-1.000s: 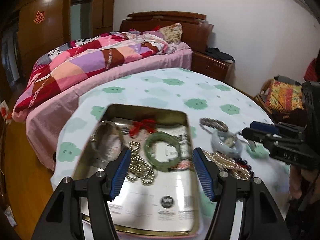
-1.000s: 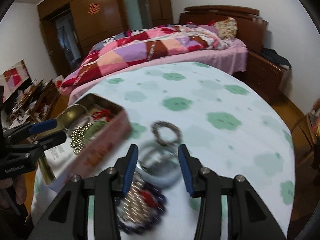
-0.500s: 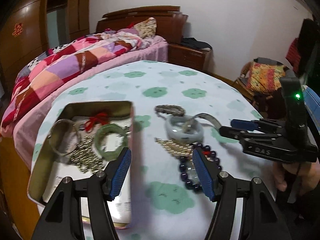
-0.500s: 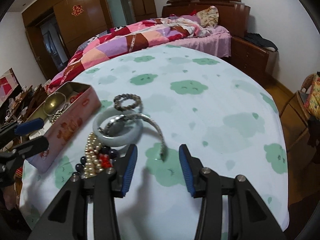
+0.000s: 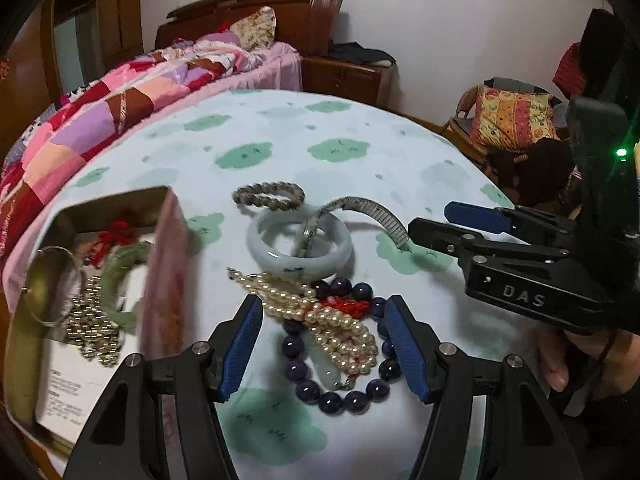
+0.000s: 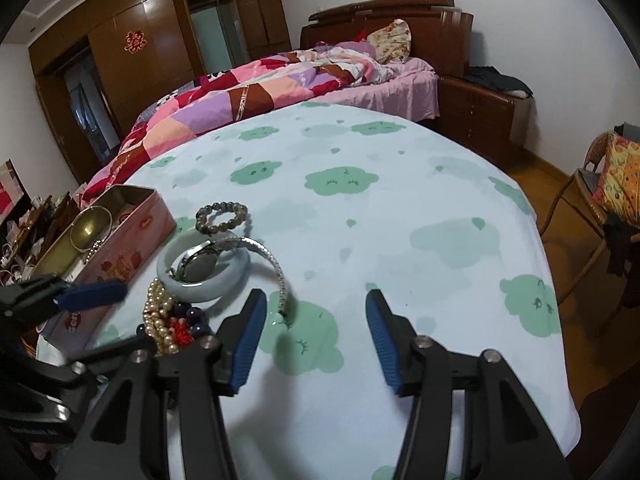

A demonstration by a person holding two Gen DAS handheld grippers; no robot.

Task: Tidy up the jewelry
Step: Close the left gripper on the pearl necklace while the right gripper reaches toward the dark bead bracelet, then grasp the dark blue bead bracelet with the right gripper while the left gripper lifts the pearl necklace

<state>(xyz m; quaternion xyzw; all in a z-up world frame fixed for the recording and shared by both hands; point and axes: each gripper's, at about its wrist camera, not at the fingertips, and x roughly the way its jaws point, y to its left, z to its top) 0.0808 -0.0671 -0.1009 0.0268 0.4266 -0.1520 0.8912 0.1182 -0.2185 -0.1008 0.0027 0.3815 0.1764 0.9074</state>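
1. Hovering with jaws spread and empty, the left tool (image 5: pixel 322 344) brackets the pearl strand (image 5: pixel 320 320), which lies across the purple bead bracelet (image 5: pixel 340 392) on the desk (image 5: pixel 280 152).
2. Right tool (image 6: pixel 316 340) is open and empty; watch (image 6: pixel 200 264) and pale bangle (image 6: pixel 202 280) lie ahead to its left.
3. Tin (image 5: pixel 164 264), left of the left tool, already holds several pieces.
4. Risk, judged: closing here could snag both tangled strands, dragging the bracelet or dropping the pearls.
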